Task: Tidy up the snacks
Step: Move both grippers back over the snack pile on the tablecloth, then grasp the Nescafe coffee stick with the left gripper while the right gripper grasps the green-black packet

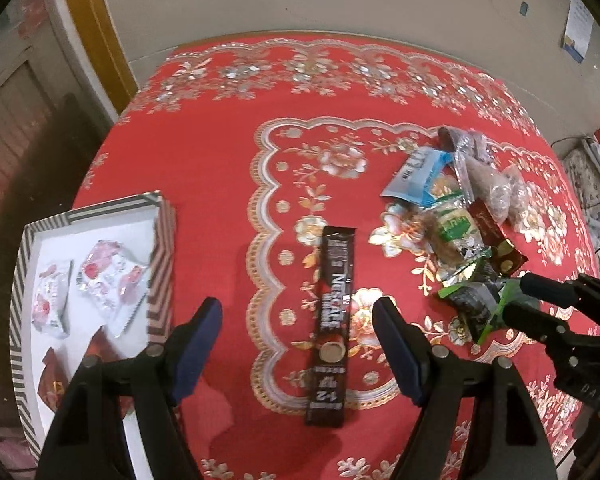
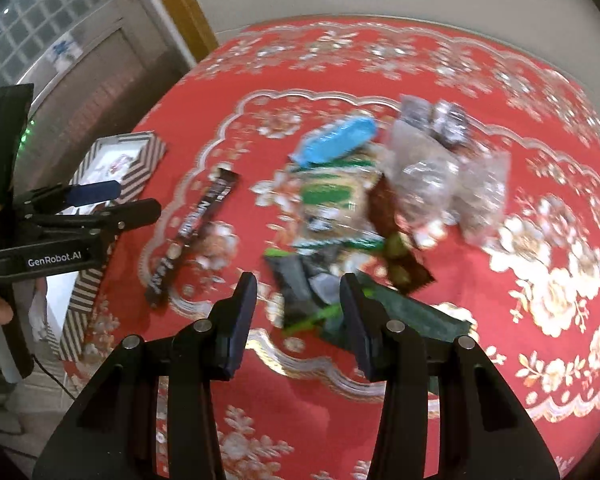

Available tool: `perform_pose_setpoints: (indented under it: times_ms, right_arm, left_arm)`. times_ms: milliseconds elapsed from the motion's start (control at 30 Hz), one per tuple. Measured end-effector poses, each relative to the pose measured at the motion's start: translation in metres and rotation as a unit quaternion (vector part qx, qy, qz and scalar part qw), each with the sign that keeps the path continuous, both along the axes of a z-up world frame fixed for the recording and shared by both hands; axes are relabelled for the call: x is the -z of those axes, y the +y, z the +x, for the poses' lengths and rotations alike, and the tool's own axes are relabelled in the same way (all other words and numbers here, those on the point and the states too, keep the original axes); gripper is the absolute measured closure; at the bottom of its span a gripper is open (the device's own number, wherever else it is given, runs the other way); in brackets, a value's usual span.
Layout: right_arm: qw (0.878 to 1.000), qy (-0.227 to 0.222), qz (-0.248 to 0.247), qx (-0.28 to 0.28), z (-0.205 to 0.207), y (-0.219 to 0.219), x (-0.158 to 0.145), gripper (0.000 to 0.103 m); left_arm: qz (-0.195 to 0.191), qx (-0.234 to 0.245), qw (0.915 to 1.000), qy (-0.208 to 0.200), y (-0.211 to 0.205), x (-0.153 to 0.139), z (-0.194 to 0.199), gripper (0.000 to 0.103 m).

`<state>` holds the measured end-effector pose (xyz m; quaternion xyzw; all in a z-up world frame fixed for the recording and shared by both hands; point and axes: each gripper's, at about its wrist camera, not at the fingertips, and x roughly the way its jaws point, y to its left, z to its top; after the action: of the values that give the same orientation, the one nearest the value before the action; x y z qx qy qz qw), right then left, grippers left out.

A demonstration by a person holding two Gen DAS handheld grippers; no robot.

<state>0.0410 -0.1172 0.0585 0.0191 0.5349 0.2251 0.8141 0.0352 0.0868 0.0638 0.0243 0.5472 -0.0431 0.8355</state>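
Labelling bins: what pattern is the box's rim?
Black-and-white stripes on the box; left wrist view.

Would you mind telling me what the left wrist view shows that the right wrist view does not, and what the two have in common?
Only the left wrist view shows inside the striped box: two red-and-white packets and dark red wrappers, plus the open left gripper framing the Nescafe stick.

Only the right wrist view shows the right gripper from behind, jaws open around the green-edged dark packet, and a glass-block window.

Both show the red tablecloth, the coffee stick, the box and the snack pile.
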Motion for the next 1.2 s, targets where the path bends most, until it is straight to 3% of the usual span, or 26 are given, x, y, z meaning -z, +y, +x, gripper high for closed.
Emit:
perform_pose_setpoints:
  times_ms: [367, 433, 533, 1200]
  right_arm:
    - [1.000, 0.007, 0.007, 0.016, -0.001, -0.025, 0.008, 0.060]
    - [1.000, 0.005, 0.011, 0.006, -0.001, -0.022, 0.008, 0.060]
    - [1.000, 0.004, 0.007, -0.006, 0.001, -0.015, 0.007, 0.049]
    - [0.995, -0.002, -0.056, -0.081, 0.012, 0.030, 0.012, 0.049]
  left_arm:
    - [0.008, 0.016, 0.9997, 0.020, -0.014, 0.015, 0.008, 0.024]
    - [0.008, 0.015, 0.9996, 0.022, -0.014, 0.017, 0.008, 0.024]
    - [0.009, 0.014, 0.9996, 0.024, -0.012, 0.018, 0.009, 0.024]
    - [0.001, 0.007, 0.9986, 0.053, -0.004, 0.037, 0.013, 0.024]
